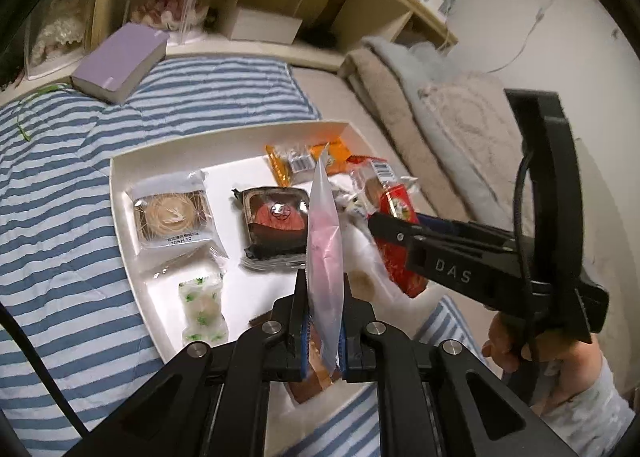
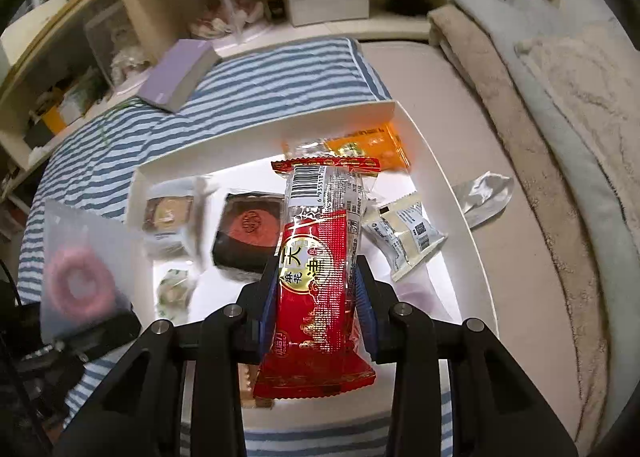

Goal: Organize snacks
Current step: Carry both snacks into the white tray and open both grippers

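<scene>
My left gripper (image 1: pixel 323 297) is shut on a frosted packet with a pink ring donut (image 1: pixel 325 241), held edge-on above the white tray (image 1: pixel 120 193); the packet also shows in the right wrist view (image 2: pixel 80 277). My right gripper (image 2: pixel 318 289) is shut on a red snack packet (image 2: pixel 316 289), held above the tray (image 2: pixel 460 193); that gripper and packet show in the left wrist view (image 1: pixel 396 253). In the tray lie a beige mooncake (image 1: pixel 172 213), a dark red mooncake (image 1: pixel 276 221), a green-speckled candy (image 1: pixel 202 305) and orange packets (image 1: pixel 304 161).
The tray lies on a blue-striped quilt (image 1: pixel 60 197) on a bed. A purple book (image 1: pixel 120 61) lies at the back left. Folded blankets (image 2: pixel 560 117) are at the right. A silver wrapper (image 2: pixel 484 193) lies outside the tray's right rim. Shelves with boxes stand behind.
</scene>
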Motion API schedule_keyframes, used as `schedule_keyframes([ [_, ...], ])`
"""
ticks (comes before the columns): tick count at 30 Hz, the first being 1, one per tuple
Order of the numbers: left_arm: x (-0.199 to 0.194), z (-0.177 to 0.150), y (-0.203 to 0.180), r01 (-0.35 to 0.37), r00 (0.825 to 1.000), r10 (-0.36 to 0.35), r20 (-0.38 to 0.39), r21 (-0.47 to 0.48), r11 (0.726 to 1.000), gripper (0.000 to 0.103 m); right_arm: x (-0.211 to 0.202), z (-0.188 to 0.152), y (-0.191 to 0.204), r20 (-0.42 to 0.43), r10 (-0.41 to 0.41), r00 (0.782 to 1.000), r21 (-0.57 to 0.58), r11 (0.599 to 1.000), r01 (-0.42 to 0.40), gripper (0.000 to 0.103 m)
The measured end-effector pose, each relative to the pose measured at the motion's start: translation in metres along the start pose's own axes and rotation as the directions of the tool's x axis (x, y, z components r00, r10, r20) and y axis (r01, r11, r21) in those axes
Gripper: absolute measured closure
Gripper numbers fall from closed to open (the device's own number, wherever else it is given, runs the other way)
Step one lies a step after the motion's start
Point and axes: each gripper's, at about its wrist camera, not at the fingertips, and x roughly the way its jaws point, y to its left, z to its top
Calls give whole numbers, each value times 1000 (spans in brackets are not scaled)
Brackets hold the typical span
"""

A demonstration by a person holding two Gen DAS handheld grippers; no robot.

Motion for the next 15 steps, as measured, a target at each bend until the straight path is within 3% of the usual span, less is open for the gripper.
schedule_keyframes([
  [2,13,5,5,-14,1000,14,-18,0,1000,91,8,3,-4,-2,-2,1000,11,1000,2,67],
  [3,18,7,6,-18,999,18,-29,-3,1000,80,11,3,-5,-9,-1,1000,20,1000,1,63],
  [4,23,8,7,-20,999,19,-43,-11,1000,62,14,3,-6,-16,-3,1000,28,1000,3,63],
  [5,27,8,10,-28,998,27,-49,-19,999,54,15,4,-7,-21,-2,1000,31,1000,2,62],
  [9,32,2,11,-66,996,65,-68,-3,998,43,13,0,-9,-28,20,999,20,1000,-19,49],
  [15,23,-6,1,-108,992,110,-65,20,994,5,1,-13,-11,-23,34,999,-5,999,-34,24],
])
